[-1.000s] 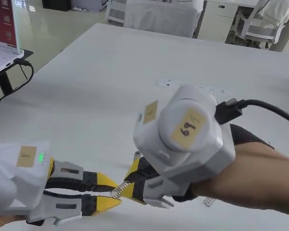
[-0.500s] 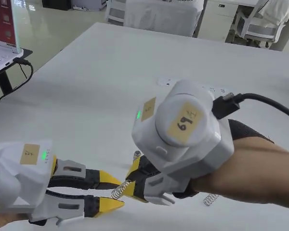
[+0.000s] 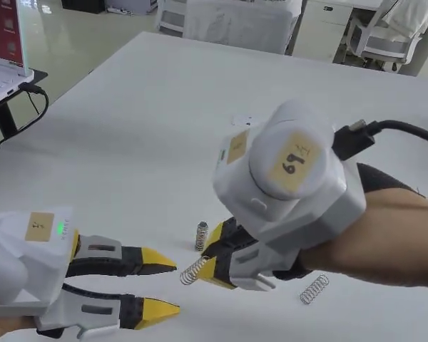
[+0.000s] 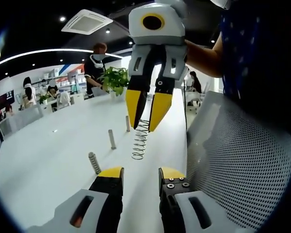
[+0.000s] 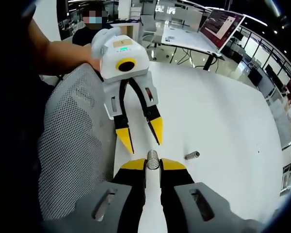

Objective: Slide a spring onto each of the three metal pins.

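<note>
Spring (image 3: 192,271), gripped at one end between the yellow tips of the right gripper (image 3: 210,256), whose jaws are closed on it; the rest of the coil projects free beyond the tips, just above the white table (image 3: 128,128). In the left gripper view the spring (image 4: 140,141) hangs below the right gripper (image 4: 144,125), directly ahead of the left gripper (image 4: 140,174), whose jaws stand apart and hold nothing. The two grippers face each other, tips near but not touching. Just beside the right gripper's tips stands a sprung pin (image 3: 201,236), upright and already carrying a coil. Beyond it stand two bare pins (image 4: 112,139) (image 4: 127,123). A loose spring (image 3: 314,288) lies on the table under the person's right forearm.
</note>
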A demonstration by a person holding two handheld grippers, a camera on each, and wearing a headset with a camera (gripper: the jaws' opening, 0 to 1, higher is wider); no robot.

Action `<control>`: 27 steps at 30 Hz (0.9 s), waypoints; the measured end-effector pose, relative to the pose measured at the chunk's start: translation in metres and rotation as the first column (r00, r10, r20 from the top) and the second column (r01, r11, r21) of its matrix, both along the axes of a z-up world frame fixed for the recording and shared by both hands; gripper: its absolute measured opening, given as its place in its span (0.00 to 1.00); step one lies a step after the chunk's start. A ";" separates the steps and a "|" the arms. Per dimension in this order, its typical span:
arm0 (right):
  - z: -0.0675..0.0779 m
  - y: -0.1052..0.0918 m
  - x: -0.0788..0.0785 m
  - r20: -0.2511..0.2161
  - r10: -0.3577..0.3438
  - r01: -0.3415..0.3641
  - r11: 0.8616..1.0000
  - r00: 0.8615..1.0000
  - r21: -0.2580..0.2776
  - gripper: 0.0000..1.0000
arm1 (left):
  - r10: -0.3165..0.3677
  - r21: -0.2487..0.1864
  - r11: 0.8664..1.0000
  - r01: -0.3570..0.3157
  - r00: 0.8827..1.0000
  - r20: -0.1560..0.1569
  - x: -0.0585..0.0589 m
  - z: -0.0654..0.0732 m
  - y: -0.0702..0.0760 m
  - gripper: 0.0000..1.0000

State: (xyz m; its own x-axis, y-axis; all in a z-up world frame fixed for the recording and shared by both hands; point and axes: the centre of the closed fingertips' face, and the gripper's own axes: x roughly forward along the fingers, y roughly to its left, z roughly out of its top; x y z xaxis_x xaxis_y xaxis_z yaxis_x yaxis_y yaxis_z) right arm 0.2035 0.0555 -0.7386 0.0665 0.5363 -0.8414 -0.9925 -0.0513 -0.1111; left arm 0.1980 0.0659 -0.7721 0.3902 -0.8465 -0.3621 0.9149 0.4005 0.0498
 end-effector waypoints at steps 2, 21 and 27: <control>0.002 -0.005 0.005 0.007 -0.008 0.008 1.000 1.000 -0.005 0.07 | 0.006 -0.003 1.000 -0.006 1.000 -0.005 0.000 -0.001 0.000 0.25; 0.018 -0.079 0.058 0.079 -0.156 0.163 0.983 0.985 -0.085 0.08 | 0.052 -0.059 0.997 -0.056 0.997 -0.054 0.003 -0.002 0.002 0.47; 0.022 -0.101 0.071 0.088 -0.203 0.212 0.972 0.975 -0.105 0.08 | 0.065 -0.070 0.995 -0.070 0.996 -0.069 0.005 -0.002 0.001 0.53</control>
